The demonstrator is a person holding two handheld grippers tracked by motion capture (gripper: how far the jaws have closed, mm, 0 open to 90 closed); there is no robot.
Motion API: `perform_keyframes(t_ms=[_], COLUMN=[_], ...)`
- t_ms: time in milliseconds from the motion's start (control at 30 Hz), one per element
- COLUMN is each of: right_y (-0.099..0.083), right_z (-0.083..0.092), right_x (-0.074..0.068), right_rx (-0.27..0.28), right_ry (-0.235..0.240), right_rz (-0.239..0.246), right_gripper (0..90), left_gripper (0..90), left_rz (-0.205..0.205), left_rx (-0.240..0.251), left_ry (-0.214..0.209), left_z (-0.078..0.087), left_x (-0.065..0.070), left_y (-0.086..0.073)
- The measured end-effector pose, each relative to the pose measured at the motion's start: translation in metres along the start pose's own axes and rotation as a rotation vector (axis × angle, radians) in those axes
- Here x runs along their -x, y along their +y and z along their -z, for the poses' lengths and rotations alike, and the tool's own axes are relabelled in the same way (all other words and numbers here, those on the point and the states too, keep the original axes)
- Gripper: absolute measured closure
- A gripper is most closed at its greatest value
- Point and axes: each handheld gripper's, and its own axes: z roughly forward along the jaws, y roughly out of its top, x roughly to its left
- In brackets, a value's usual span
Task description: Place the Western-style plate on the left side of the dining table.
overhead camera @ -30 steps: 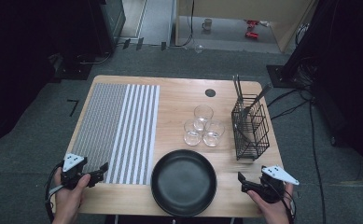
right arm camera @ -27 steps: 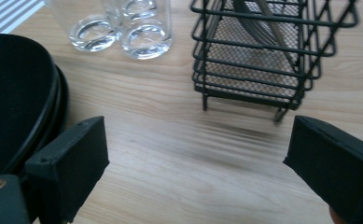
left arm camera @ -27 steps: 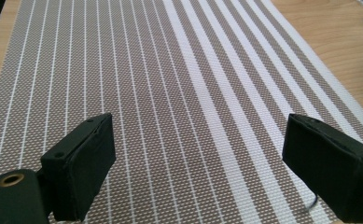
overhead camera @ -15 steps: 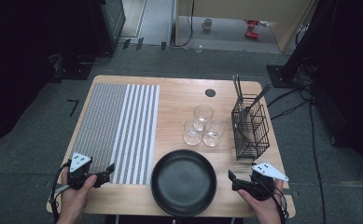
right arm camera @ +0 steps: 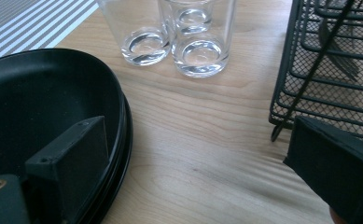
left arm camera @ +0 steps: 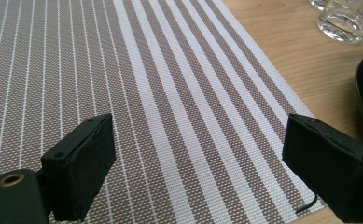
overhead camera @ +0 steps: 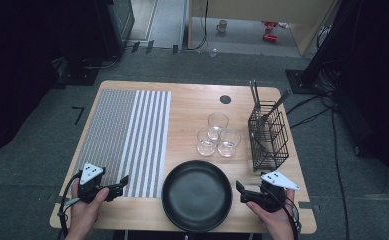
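While wide open, both tools (overhead camera: 121,183) (overhead camera: 240,190) empty.

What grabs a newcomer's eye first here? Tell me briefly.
The big black plate at the table's near edge, between the left gripper and right gripper, both open. Behind it stand three clear glasses, with a striped placemat to their left and a black wire basket to their right.
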Motion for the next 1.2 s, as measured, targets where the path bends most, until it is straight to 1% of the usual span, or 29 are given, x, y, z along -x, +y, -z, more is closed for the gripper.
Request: perform_keyframes(t_ms=[200,433,567,900,933,967,1000,1067,1200], right_y=[0.001,0.002,0.004,0.005,0.005,0.005,0.006,0.006,0.006], right_z=[-0.002,-0.004,-0.007,-0.012,-0.013,-0.013,-0.015,-0.016,-0.018], right_x=[-0.006,-0.01,-0.015,-0.023,-0.025,-0.025,-0.027,-0.028,-0.03], right_rx=[-0.002,-0.002,-0.003,-0.002,-0.002,-0.002,0.001,0.0,-0.01], right_ry=[0.016,0.028,0.041,0.048,0.051,0.051,0.043,0.038,0.038], right_rz=[0.002,-0.001,0.007,0.004,0.003,0.003,-0.012,-0.021,-0.028], right_gripper=[4.5,4.5,4.5,4.9,5.5,5.5,8.2,11.9,12.4], left_gripper=[9.9,9.9,9.9,9.9,9.9,9.9,9.9,9.9,9.9], left_rz=[-0.004,-0.007,-0.009,-0.016,-0.016,-0.016,-0.019,-0.022,-0.029], left_rx=[0.001,0.004,0.005,0.006,0.005,0.005,0.003,0.003,0.002], left_ry=[-0.022,-0.034,-0.043,-0.065,-0.074,-0.074,-0.082,-0.089,-0.104], left_z=[-0.001,-0.002,-0.002,-0.004,-0.005,-0.005,-0.005,-0.006,-0.007], left_x=[0.008,0.013,0.016,0.026,0.029,0.029,0.032,0.035,0.04], left_y=[0.001,0.002,0.002,0.004,0.004,0.004,0.005,0.005,0.005])
